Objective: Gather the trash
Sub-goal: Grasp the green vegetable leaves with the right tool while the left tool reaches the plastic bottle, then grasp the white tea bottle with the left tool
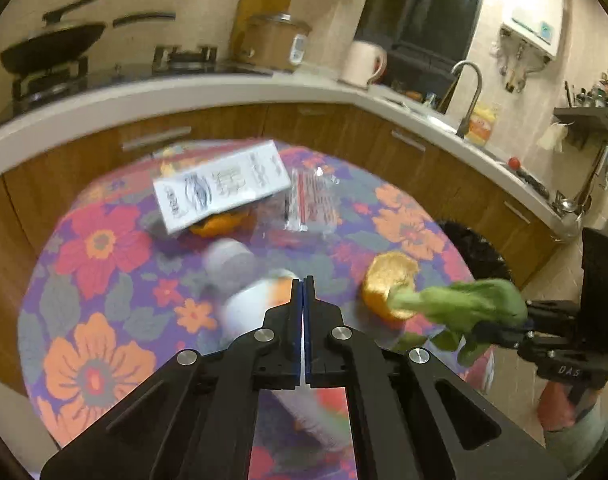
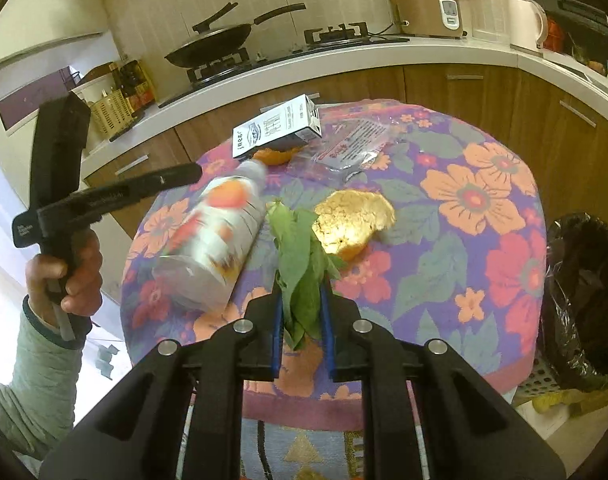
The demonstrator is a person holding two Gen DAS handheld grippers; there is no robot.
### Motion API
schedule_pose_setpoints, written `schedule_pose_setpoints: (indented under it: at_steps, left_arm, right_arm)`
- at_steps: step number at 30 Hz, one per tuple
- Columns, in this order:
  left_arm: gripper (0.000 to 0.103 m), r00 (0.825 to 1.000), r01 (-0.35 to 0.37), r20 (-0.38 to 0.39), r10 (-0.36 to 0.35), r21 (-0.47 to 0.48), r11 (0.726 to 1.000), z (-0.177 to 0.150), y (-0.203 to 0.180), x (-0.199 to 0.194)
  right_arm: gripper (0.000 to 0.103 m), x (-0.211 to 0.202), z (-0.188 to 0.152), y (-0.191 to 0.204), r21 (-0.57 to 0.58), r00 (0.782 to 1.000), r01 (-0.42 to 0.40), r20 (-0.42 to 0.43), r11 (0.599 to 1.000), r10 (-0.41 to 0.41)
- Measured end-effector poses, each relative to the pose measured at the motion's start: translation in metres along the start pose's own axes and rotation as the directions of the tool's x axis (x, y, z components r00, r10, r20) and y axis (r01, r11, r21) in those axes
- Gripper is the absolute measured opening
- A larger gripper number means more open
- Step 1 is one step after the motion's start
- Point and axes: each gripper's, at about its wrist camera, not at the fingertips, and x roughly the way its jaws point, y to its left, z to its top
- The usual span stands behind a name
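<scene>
flowered tablecloth (image 2: 484,200) under scattered trash: right gripper (image 2: 301,304) pinches a green leaf (image 2: 299,264), left gripper (image 1: 303,292) closed, empty; next, probably the bin (image 2: 584,300).

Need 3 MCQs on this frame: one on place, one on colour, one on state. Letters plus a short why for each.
1. Where is the bin relative to the table, seen from the right wrist?
A. right of it, on the floor
B. on top of it
C. left of it

2. What colour is the liner of the bin?
A. white
B. black
C. blue

3. What does the right hand-held gripper hold?
A. the bottle
B. nothing
C. a green leaf

Answers:
1 A, the bin stands below the table's right edge.
2 B, the glossy bag is black.
3 C, the leaf sits pinched between the blue pads, while the left hand-held gripper is closed and empty.
</scene>
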Motion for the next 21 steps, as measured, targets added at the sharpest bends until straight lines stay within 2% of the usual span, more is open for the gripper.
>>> schedule_pose_setpoints:
  at_steps: [1,2,4,5,6,7,9,13,15,16,19,21]
  left_arm:
    - [0.002,1.000,0.001,-0.009,-0.001,0.000,1.000,-0.002,0.000,0.001]
    - [0.012,1.000,-0.008,-0.012,0.008,0.006,1.000,-0.005,-0.002,0.001]
    - [0.045,1.000,-0.014,-0.009,0.014,-0.011,1.000,-0.008,-0.003,-0.006]
    - [0.083,0.998,-0.064,-0.006,0.064,-0.034,0.997,-0.009,-0.004,-0.011]
    - [0.091,0.994,-0.107,0.010,0.108,-0.053,0.993,-0.011,-0.005,-0.015]
    - [0.090,0.988,-0.150,0.013,0.151,-0.069,0.986,-0.012,-0.007,-0.017]
    - [0.090,0.982,-0.187,-0.026,0.185,-0.081,0.979,-0.016,-0.014,-0.013]
    - [0.089,0.934,-0.341,-0.154,0.322,-0.114,0.933,-0.028,-0.019,0.019]
    - [0.088,0.920,-0.371,-0.189,0.344,-0.137,0.918,-0.034,-0.014,0.027]
    - [0.089,0.918,-0.376,-0.198,0.345,-0.148,0.915,-0.038,-0.012,0.028]
    - [0.085,0.932,-0.348,-0.184,0.311,-0.221,0.911,-0.045,-0.002,0.022]
    - [0.081,0.934,-0.348,-0.173,0.314,-0.227,0.910,-0.049,-0.003,0.020]
  right_arm:
    - [0.013,0.001,-0.001,-0.001,0.002,1.000,0.001,-0.004,1.000,-0.001]
    - [0.013,0.003,-0.001,-0.002,0.005,1.000,-0.001,-0.011,1.000,0.001]
    - [0.013,0.005,-0.003,-0.003,0.012,1.000,-0.014,-0.018,1.000,0.014]
    - [0.013,0.005,-0.003,-0.003,0.014,1.000,-0.020,-0.019,1.000,0.020]
    - [0.013,0.006,-0.003,-0.002,0.012,1.000,-0.024,-0.018,1.000,0.024]
    - [0.013,0.006,-0.004,-0.001,0.008,1.000,-0.026,-0.016,1.000,0.026]
    - [0.013,0.006,-0.004,0.000,0.002,0.999,-0.034,-0.012,0.999,0.034]
    - [0.013,0.003,-0.006,-0.003,-0.001,0.999,-0.032,0.000,0.999,0.032]
    - [0.013,-0.001,-0.007,-0.007,-0.005,1.000,-0.024,0.006,1.000,0.024]
    - [0.013,-0.003,-0.008,-0.009,-0.004,1.000,-0.023,0.009,1.000,0.023]
    - [0.013,-0.008,-0.010,-0.015,0.007,0.999,-0.033,0.020,0.999,0.033]
    - [0.013,-0.008,-0.010,-0.019,0.014,0.999,-0.034,0.025,0.999,0.034]
